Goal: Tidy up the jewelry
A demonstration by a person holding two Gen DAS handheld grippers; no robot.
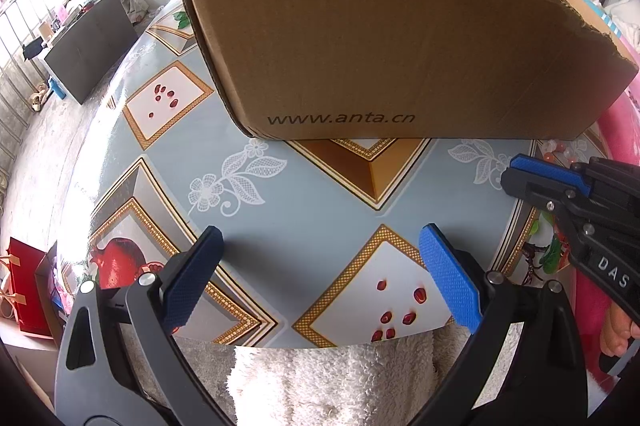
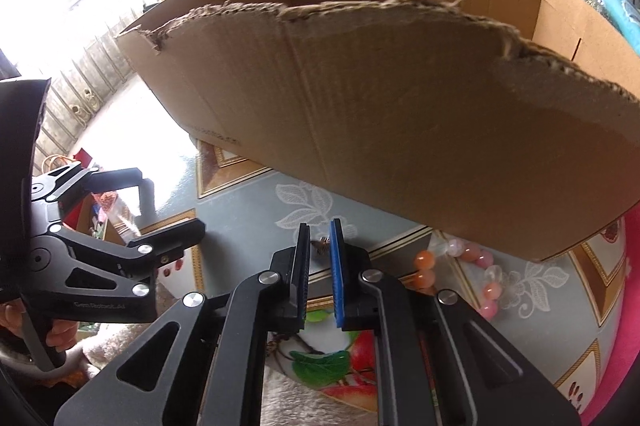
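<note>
In the right wrist view my right gripper (image 2: 321,244) stands nearly shut, its pads pinching a small brown-gold jewelry piece (image 2: 322,246) just above the patterned tabletop (image 2: 256,226). A bracelet of orange, pink and clear beads (image 2: 424,272) lies on the table to its right, near the corner of the torn cardboard box (image 2: 400,130). The same beads (image 1: 560,150) show at the right edge of the left wrist view, behind the right gripper (image 1: 510,172). My left gripper (image 1: 320,262) hangs open over the table with nothing between its fingers.
The open box (image 1: 380,38) fills the far half of the table. A white fluffy towel (image 1: 332,378) lies at the near edge. Pink cloth (image 1: 624,130) borders the right side. A red bag (image 1: 24,290) and a dark cabinet (image 1: 92,54) stand on the floor to the left.
</note>
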